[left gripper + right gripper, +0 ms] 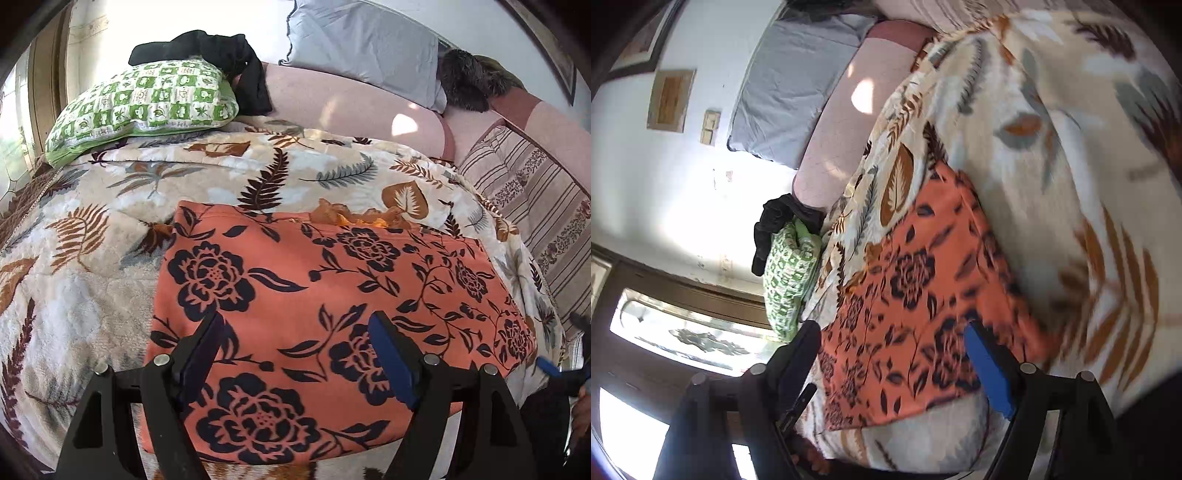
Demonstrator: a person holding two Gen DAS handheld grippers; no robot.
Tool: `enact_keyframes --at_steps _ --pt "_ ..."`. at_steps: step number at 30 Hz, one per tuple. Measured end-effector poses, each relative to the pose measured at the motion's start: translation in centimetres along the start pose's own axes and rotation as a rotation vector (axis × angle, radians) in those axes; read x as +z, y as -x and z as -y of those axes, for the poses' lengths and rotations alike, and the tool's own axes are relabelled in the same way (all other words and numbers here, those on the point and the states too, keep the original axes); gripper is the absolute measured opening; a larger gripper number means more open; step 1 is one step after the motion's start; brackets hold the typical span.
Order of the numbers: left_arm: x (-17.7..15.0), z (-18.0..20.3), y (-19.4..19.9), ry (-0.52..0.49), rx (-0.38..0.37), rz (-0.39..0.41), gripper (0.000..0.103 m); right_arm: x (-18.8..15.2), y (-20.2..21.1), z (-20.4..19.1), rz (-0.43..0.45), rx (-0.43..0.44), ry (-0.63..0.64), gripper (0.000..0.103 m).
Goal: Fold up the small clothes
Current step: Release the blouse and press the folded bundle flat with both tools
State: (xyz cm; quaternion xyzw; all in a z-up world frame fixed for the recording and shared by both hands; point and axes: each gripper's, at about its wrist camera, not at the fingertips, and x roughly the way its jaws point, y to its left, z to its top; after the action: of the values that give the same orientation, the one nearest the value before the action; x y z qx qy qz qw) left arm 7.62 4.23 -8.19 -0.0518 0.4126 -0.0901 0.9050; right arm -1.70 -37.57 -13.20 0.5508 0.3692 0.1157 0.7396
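An orange garment with a dark floral print (pixel 325 306) lies folded flat on a leaf-patterned blanket (pixel 110 229). It also shows in the right wrist view (pixel 916 295), which is tilted. My left gripper (pixel 295 325) is open and empty, its jaws spread just above the garment's near half. My right gripper (pixel 892 332) is open and empty, hovering over the garment's near edge. Part of the right gripper (pixel 554 369) shows at the far right edge of the left wrist view.
A green-and-white pillow (pixel 144 99) with a black garment (pixel 221 55) on it lies at the head of the bed. A grey pillow (pixel 365 44) and pink bolster (pixel 351 107) sit behind. A striped cover (pixel 535 206) lies right. A window (pixel 683 343) is at the left.
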Motion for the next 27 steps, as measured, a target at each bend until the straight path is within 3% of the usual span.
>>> enact_keyframes --at_steps 4,7,8,9,10,11,13,15,17,19,20,21,23,26,27 --pt "-0.5 2.1 -1.1 0.007 -0.052 -0.035 0.081 -2.0 -2.3 5.4 0.026 0.082 -0.252 0.089" --pt "-1.2 2.6 -2.3 0.006 -0.044 -0.051 0.081 -0.9 -2.8 5.8 0.116 0.064 -0.237 0.084" --pt "-1.7 2.6 -3.6 0.000 -0.030 -0.097 0.084 -0.4 -3.0 5.7 0.132 0.020 -0.197 0.077" --pt "-2.3 2.6 -5.2 -0.008 0.000 -0.167 0.084 0.2 -3.4 5.8 0.135 -0.036 -0.169 0.052" --pt "-2.7 3.0 -5.7 -0.054 0.023 -0.155 0.084 0.6 -4.0 6.3 0.121 -0.080 -0.162 0.017" --pt "-2.9 3.8 -5.4 -0.120 0.053 -0.122 0.086 0.7 -4.5 6.8 0.108 -0.093 -0.168 0.013" --pt "-2.9 4.6 -5.2 -0.160 0.073 -0.137 0.086 0.5 -3.8 4.9 0.123 -0.147 -0.081 0.010" --pt "-2.4 4.3 -4.3 -0.128 0.045 -0.118 0.086 0.0 -2.3 1.4 0.168 -0.192 0.086 0.010" --pt "-2.1 3.9 -3.7 -0.097 0.022 -0.085 0.086 0.3 -2.1 0.8 0.170 -0.240 0.144 0.010" --pt "-2.1 3.7 -5.0 -0.094 0.037 -0.120 0.086 1.0 -4.2 3.9 0.074 -0.315 0.051 0.022" --pt "-2.4 3.6 -5.8 -0.107 0.043 -0.154 0.086 1.0 -4.0 5.6 0.080 -0.227 -0.040 0.022" --pt "-2.6 3.7 -5.8 -0.132 0.046 -0.126 0.088 1.0 -3.0 6.2 0.102 -0.172 -0.108 0.023" --pt "-2.8 3.9 -5.8 -0.155 0.051 -0.115 0.090 1.3 -1.4 5.1 0.124 -0.202 -0.089 0.030" --pt "-2.7 3.7 -6.0 -0.141 0.036 -0.110 0.092 2.4 1.2 2.6 0.202 -0.250 0.029 0.053" --pt "-2.7 3.7 -6.0 -0.142 0.034 -0.109 0.093 3.3 1.5 1.8 0.215 -0.252 0.058 0.074"
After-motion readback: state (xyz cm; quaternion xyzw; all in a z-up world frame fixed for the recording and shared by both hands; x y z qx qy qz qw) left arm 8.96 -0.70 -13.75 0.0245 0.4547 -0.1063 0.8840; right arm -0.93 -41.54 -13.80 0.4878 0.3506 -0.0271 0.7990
